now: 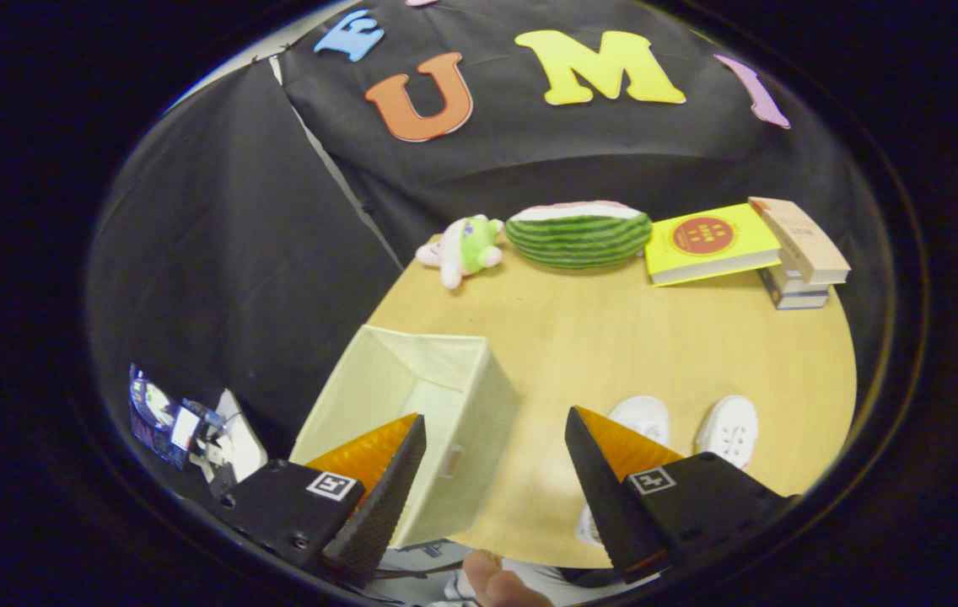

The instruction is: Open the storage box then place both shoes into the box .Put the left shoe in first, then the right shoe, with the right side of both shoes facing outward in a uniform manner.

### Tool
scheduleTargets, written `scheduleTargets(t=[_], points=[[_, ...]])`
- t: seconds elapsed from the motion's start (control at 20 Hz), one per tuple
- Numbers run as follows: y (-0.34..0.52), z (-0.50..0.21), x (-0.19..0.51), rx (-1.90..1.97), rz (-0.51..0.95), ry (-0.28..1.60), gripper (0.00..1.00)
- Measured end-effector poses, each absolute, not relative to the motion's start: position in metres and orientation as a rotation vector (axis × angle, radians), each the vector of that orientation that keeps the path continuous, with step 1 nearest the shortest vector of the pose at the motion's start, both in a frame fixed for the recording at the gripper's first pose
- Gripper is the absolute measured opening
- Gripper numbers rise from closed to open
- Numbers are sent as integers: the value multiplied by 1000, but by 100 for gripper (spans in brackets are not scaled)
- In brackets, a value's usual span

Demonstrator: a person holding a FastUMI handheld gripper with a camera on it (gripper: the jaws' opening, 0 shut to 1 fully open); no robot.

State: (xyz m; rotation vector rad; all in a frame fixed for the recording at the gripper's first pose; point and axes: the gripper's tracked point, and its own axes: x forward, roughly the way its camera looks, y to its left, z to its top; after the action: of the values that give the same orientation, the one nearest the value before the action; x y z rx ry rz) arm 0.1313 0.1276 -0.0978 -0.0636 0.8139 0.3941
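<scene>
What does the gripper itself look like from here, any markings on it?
The gripper has two wedge-shaped fingers with ribbed inner faces, tapering to points and standing apart. Each sits on a blocky mount bearing a small square black-and-white tag. Screws show on the mount beside the storage box.

Round light-wood desk [614, 337] stands inside booth. Black cloth wall [530, 160] hangs close behind desk, draped in soft folds. Second black cloth panel [234, 278] closes off side beside desk, meeting back wall at pale seam. Along desk's far edge, by wall: small plush toy [462, 249], striped watermelon-shaped cushion [578, 233], yellow book [711, 243] leaning on short stack of books [799, 261]. Light even, desk top lit warmly, cloth dark. Small cluttered patch of pale items [184, 426] low beside side panel, too blurred to tell.
</scene>
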Motion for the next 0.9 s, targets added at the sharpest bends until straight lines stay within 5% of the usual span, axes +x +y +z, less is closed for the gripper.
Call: scheduleTargets(t=[0.55,0.8,0.9], points=[[-25,-186,116,-310,117,1018,100],[-21,-238,115,-269,138,1145,75],[-21,-255,118,-261,132,1178,72]])
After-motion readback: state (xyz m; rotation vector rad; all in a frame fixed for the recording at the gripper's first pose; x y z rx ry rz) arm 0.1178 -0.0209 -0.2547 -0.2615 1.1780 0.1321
